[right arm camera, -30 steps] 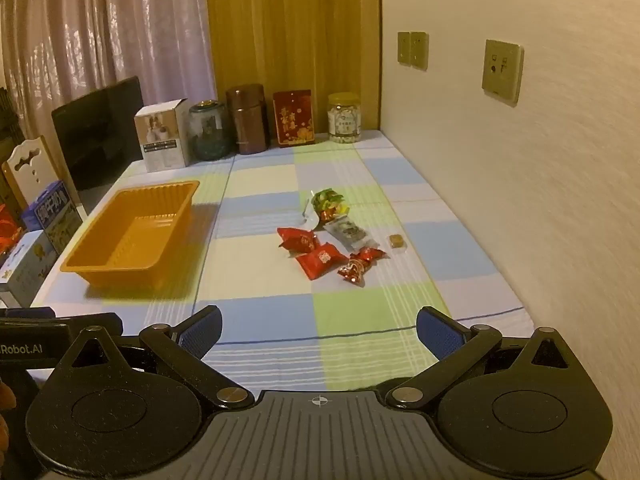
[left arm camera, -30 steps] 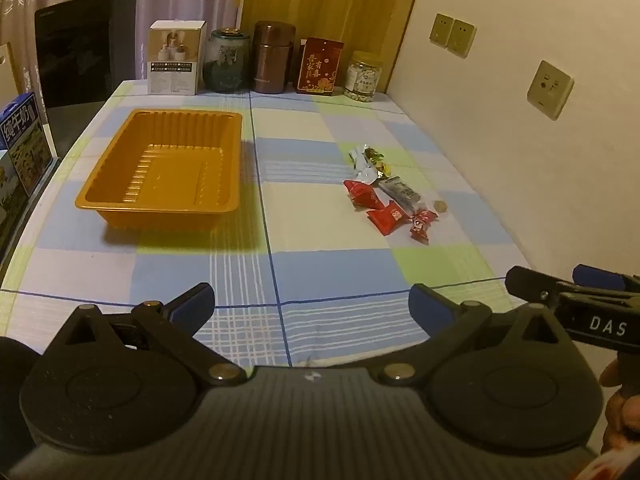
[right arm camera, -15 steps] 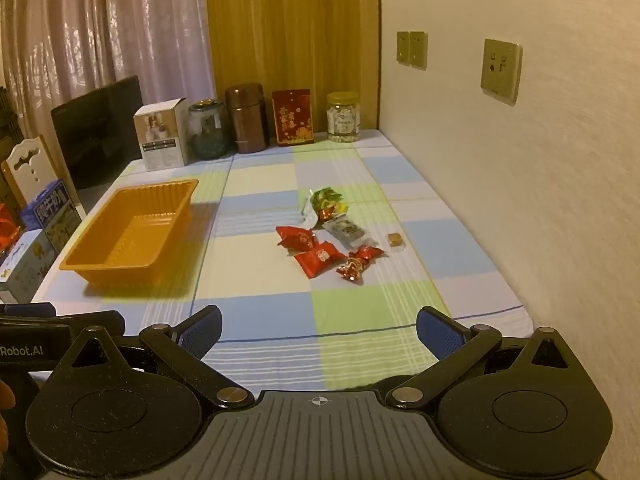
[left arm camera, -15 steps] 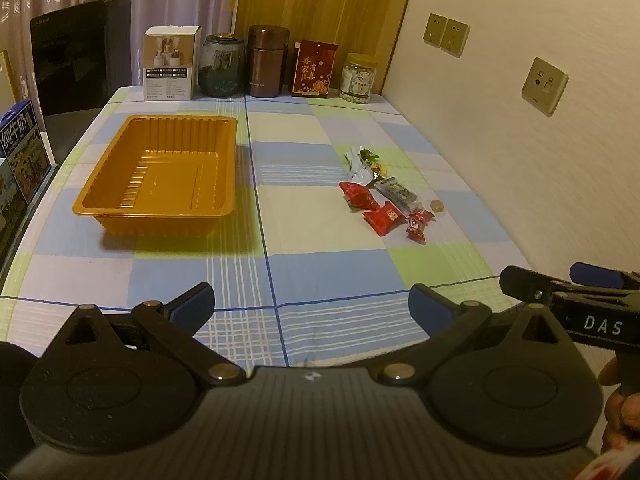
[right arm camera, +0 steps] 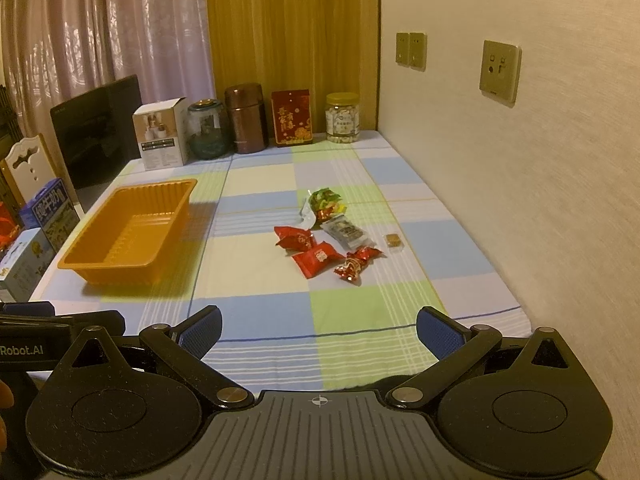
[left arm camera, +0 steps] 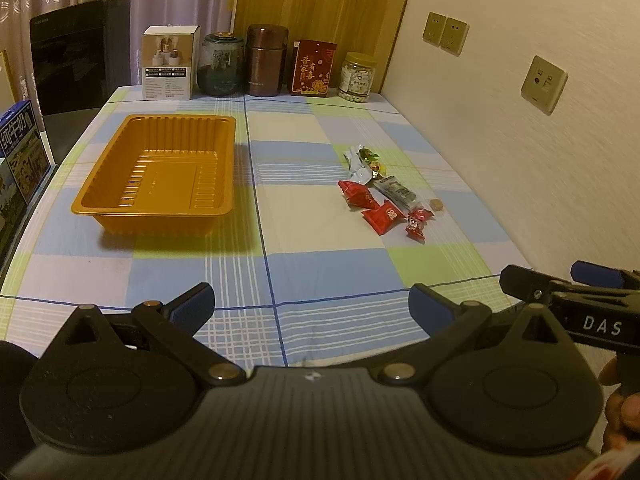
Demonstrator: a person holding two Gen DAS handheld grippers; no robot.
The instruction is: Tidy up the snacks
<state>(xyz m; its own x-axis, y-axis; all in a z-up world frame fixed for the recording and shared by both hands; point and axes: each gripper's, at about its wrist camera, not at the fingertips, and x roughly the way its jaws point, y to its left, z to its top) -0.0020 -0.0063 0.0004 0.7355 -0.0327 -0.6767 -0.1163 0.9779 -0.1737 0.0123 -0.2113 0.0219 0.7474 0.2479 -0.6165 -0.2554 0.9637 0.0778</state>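
Checked cloth [left arm camera: 320, 276] covers the table; the orange tray [left arm camera: 158, 178] sits on its left half with nothing in it; the wrapped snacks [right arm camera: 326, 240] lie clustered on the cloth nearer the wall, well apart from the tray. Both the left gripper [left arm camera: 312, 308] and right gripper [right arm camera: 319, 330] hover over the near edge, jaws spread wide, gripping nothing.

The blue milk carton [left arm camera: 18, 148] at the table's left is cut by the frame edge, as is the white chair back [right arm camera: 24, 164]. The print on the far jar of nuts [right arm camera: 342, 118] is too small to read. The tiny brown sweet [right arm camera: 393, 240] near the wall shows no detail. The right gripper [left arm camera: 560, 284] runs off the right edge.
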